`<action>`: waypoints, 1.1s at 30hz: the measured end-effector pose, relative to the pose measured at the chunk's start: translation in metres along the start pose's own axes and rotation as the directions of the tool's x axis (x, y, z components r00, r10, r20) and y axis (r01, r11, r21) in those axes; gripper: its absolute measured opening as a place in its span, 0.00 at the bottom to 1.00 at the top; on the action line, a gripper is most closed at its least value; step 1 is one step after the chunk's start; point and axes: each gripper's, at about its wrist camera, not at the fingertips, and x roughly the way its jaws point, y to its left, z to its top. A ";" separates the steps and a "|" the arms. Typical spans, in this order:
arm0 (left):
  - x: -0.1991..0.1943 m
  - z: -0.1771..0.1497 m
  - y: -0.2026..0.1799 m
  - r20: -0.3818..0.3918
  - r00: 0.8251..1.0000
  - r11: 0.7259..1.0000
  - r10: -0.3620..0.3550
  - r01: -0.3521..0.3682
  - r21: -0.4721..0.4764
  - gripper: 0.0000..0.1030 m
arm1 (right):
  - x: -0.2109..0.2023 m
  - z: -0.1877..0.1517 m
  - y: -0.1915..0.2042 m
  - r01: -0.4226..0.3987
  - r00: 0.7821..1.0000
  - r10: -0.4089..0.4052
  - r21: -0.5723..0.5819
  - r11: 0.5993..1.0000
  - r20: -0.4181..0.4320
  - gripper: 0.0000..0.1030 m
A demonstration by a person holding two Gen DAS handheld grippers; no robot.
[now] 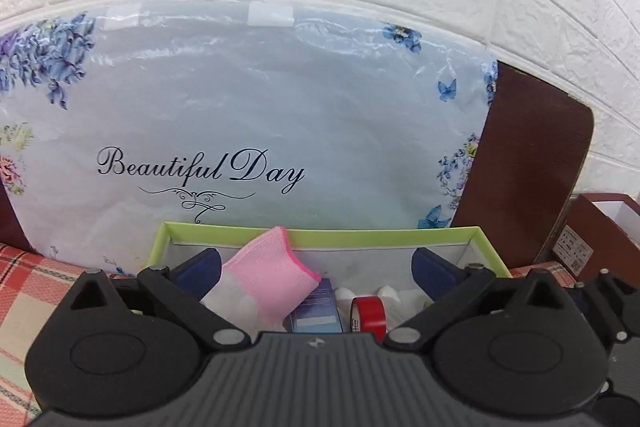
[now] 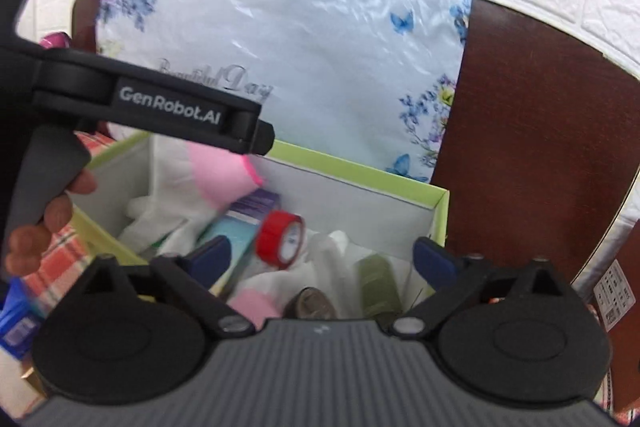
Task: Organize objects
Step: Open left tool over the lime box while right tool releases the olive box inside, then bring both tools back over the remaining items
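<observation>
Both the left gripper (image 1: 316, 265) and right gripper (image 2: 322, 257) hang released over the green box (image 2: 352, 173) holding one red tape roll (image 2: 280, 239) and one pink cloth (image 1: 272, 271), but only the right view catches the green bottle (image 2: 378, 283).

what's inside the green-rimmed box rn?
Inside the green-rimmed box: pink-cuffed glove, red tape roll, purple-blue carton, green bottle, dark round object, white wrapping. The box floor and near edge are hidden by the right hand-held gripper.
</observation>
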 end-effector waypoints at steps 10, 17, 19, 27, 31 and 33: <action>-0.107 -0.008 -0.020 0.034 0.995 0.989 0.094 -0.097 0.115 1.00 | -0.111 0.000 0.021 0.058 0.992 -0.067 0.084 0.995 0.109 1.00; -0.182 -0.062 -0.019 0.035 0.996 0.991 0.077 -0.080 0.106 1.00 | -0.189 -0.054 0.058 0.052 0.985 -0.076 0.148 0.988 0.157 1.00; -0.195 -0.084 -0.017 0.001 0.997 0.992 0.075 -0.074 0.100 1.00 | -0.199 -0.071 0.069 0.044 0.988 -0.068 0.170 0.984 0.135 1.00; -0.215 -0.140 -0.003 -0.082 0.988 0.989 0.134 -0.127 0.077 1.00 | -0.217 -0.125 0.106 0.052 0.998 -0.057 0.152 0.987 0.028 1.00; -0.217 -0.157 0.003 -0.118 0.981 0.987 0.153 -0.144 0.077 1.00 | -0.219 -0.151 0.116 0.054 0.998 -0.050 0.184 0.981 -0.027 1.00; -0.216 -0.166 0.005 -0.141 0.977 0.986 0.159 -0.149 0.078 1.00 | -0.221 -0.161 0.119 0.047 0.998 -0.039 0.207 0.977 -0.041 1.00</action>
